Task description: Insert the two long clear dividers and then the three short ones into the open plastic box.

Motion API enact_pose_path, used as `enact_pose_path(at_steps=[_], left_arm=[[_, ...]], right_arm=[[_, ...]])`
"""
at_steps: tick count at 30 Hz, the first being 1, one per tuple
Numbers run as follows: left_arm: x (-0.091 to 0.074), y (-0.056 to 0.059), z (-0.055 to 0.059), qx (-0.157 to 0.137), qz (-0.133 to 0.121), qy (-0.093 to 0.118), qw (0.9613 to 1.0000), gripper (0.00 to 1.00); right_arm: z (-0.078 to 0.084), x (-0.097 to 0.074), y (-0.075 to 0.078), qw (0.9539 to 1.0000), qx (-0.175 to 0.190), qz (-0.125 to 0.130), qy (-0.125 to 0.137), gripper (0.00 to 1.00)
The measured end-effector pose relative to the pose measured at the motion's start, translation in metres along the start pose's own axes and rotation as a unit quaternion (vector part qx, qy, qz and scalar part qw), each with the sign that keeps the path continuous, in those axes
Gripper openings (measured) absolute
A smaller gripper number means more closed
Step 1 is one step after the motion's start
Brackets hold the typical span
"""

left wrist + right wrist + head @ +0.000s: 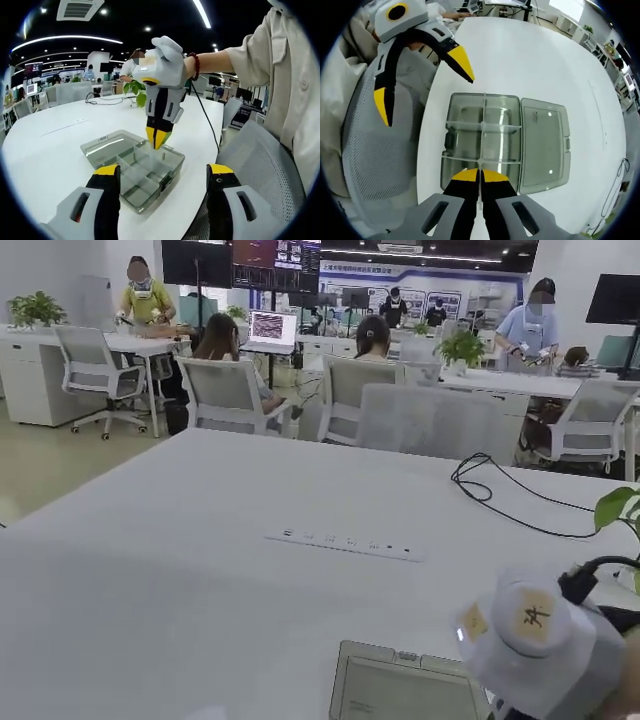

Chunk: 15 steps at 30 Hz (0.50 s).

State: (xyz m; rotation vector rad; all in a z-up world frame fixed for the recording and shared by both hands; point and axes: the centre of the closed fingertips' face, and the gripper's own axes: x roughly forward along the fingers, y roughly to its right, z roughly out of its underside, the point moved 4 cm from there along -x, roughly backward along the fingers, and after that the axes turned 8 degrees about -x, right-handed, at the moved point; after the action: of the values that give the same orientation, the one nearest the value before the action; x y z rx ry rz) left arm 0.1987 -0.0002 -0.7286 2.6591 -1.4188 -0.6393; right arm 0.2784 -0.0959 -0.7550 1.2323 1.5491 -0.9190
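Plastic box [465, 107], white table [200, 540], office chairs [225, 390] beyond

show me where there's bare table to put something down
Bare table stretches past the open lid toward the socket strip. Crowded at the near edge: the box sits by the chair, right gripper holding a divider over it, left gripper alongside.

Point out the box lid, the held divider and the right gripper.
box lid [545, 145], right gripper view, panel centre
clear divider [483, 112], right gripper view, upper stretch
right gripper [158, 142], left gripper view, yellow tips
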Motion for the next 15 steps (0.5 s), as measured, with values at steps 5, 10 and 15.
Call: enact_pose_path(at_steps=[5,10,15], left_arm=[[0.0002,0.0004,0.0003,0.002,0.002,-0.002,1.0000,0.70],[0.0003,0.0002,0.0016,0.004,0.003,-0.007,1.0000,0.69],[0.0004,0.0009,0.0019,0.008,0.002,-0.010,0.9999,0.69]], right_arm=[[0.0000,0.0054,0.0008,0.9996,-0.008,-0.020,-0.017,0.02],[0.0007,0.0068,0.0025,0.9992,-0.002,-0.034,-0.023,0.02],[0.0022,0.0075,0.0022,0.9989,0.010,-0.040,-0.021,0.03]])
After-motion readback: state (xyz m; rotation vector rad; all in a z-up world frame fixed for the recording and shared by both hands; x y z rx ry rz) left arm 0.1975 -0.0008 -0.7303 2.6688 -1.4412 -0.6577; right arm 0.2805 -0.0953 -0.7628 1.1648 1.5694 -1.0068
